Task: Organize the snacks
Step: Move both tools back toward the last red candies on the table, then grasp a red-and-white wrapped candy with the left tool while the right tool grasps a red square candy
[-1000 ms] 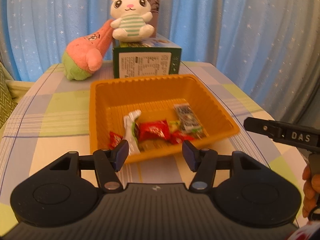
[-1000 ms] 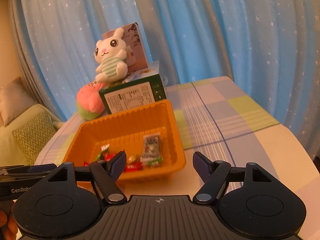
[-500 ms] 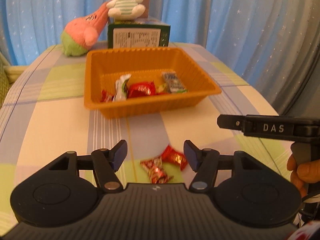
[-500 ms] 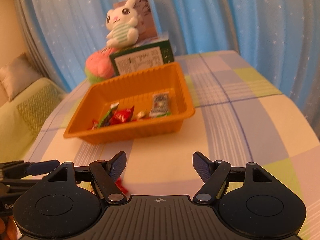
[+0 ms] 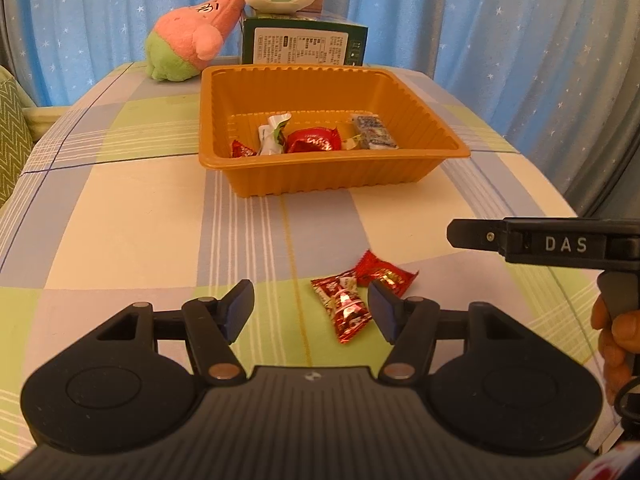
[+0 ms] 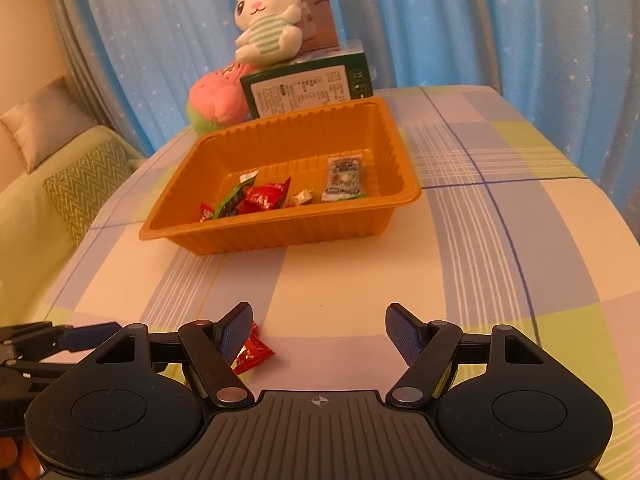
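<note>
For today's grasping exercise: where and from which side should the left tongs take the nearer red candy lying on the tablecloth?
Grip the nearer red candy across its plump middle, from above. It lies flat, its twisted ends thin and flimsy. The left tongs are open.

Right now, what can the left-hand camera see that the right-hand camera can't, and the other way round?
Only the left wrist view shows both loose red candies on the tablecloth whole, plus the right gripper's side marked DAS. Only the right wrist view shows the bunny's face and the sofa cushion; there just one red candy peeks past a finger. Both show the orange tray of snacks, the green box and the blue curtain, each over open fingers.
</note>
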### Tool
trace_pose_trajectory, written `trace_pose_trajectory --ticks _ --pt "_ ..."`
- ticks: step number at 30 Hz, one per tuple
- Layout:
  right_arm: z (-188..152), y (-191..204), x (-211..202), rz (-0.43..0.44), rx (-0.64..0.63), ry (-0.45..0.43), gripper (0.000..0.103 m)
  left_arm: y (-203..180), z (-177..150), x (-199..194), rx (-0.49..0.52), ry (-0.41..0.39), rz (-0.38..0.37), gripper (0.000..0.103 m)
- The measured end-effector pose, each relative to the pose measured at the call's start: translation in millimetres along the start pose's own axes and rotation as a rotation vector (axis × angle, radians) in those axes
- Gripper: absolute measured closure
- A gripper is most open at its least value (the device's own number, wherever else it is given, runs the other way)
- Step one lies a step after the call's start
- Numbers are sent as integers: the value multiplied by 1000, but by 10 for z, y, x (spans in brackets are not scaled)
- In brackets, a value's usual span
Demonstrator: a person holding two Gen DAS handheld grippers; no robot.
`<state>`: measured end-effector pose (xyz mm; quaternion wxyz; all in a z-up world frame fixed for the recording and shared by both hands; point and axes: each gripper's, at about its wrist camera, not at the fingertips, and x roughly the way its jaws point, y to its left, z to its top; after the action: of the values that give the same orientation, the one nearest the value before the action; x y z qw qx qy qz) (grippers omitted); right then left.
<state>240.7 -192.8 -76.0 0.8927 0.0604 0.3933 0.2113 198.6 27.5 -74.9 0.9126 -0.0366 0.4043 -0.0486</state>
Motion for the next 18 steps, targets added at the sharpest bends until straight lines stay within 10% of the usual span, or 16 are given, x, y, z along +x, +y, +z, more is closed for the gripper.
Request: trace_pose_trajectory --ticks 12,18 --pt "-159 235 430 57 -199 110 30 243 -13 64 -50 30 79 44" --pt "-160 367 558 80 -270 120 51 292 -10 75 -77 36 67 44"
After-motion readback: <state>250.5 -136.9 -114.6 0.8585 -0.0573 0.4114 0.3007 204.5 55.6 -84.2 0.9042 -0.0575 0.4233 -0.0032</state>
